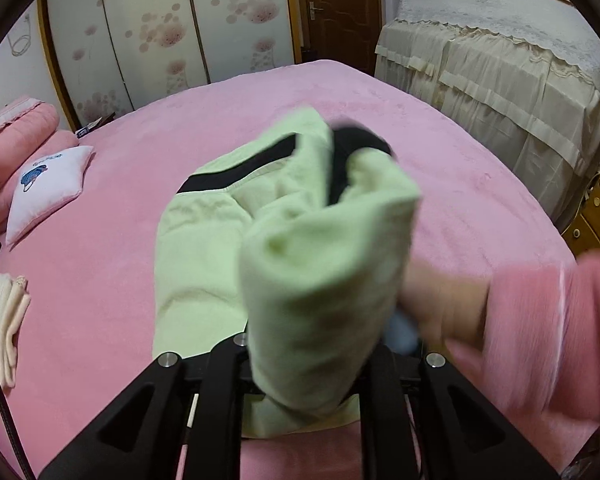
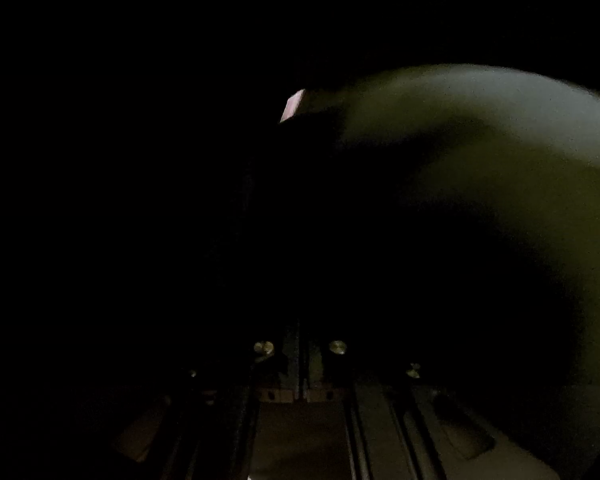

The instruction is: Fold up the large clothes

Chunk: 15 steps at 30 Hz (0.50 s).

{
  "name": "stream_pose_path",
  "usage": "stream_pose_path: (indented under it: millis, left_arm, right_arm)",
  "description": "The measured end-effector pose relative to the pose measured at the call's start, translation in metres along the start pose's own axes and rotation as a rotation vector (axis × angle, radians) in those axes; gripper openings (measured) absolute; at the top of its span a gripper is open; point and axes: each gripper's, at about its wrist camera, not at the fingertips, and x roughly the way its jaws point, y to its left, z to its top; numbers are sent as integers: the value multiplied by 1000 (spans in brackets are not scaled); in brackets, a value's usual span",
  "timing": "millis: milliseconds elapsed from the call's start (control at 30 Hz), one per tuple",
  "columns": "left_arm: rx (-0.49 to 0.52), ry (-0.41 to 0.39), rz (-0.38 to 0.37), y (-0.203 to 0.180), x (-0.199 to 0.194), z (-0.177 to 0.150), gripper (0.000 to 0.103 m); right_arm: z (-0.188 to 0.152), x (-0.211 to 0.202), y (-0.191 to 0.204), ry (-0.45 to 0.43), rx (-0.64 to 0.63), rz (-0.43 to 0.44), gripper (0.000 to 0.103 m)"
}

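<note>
A light green garment (image 1: 204,248) with a black band (image 1: 240,168) lies on the pink bed (image 1: 100,260). My left gripper (image 1: 300,364) is shut on a bunched fold of the green garment, which hides its fingertips. The person's right hand (image 1: 444,300) in a pink sleeve reaches in beside that fold. The right wrist view is almost black: the garment (image 2: 500,140) drapes over the camera. The right gripper's fingers show only faintly close together at the bottom, and what they hold is hidden.
A white pillow (image 1: 48,188) and pink bolsters (image 1: 16,144) lie at the bed's left. Folded cream clothes (image 1: 4,320) sit at the left edge. A cream-covered bed or table (image 1: 500,72) stands at the right, with a wooden dresser (image 1: 596,208), wardrobe doors (image 1: 160,40) and a brown door (image 1: 340,8) behind.
</note>
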Motion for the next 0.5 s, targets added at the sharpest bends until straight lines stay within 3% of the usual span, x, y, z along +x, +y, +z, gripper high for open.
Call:
stream_pose_path:
  millis: [100, 167, 267, 333, 500]
  left_arm:
    - [-49, 30, -27, -4, 14, -1, 11]
    - [-86, 54, -55, -7, 28, -3, 12]
    - [-35, 68, -42, -24, 43, -8, 15]
    - [34, 81, -33, -40, 49, -11, 21]
    - [70, 132, -76, -67, 63, -25, 28]
  right_arm:
    - [37, -40, -23, -121, 65, -60, 0]
    - [55, -60, -40, -171, 121, -54, 0]
    - [75, -80, -62, -151, 150, -137, 0]
    - [74, -92, -70, -133, 118, -225, 0]
    - [60, -128, -98, -192, 203, -252, 0]
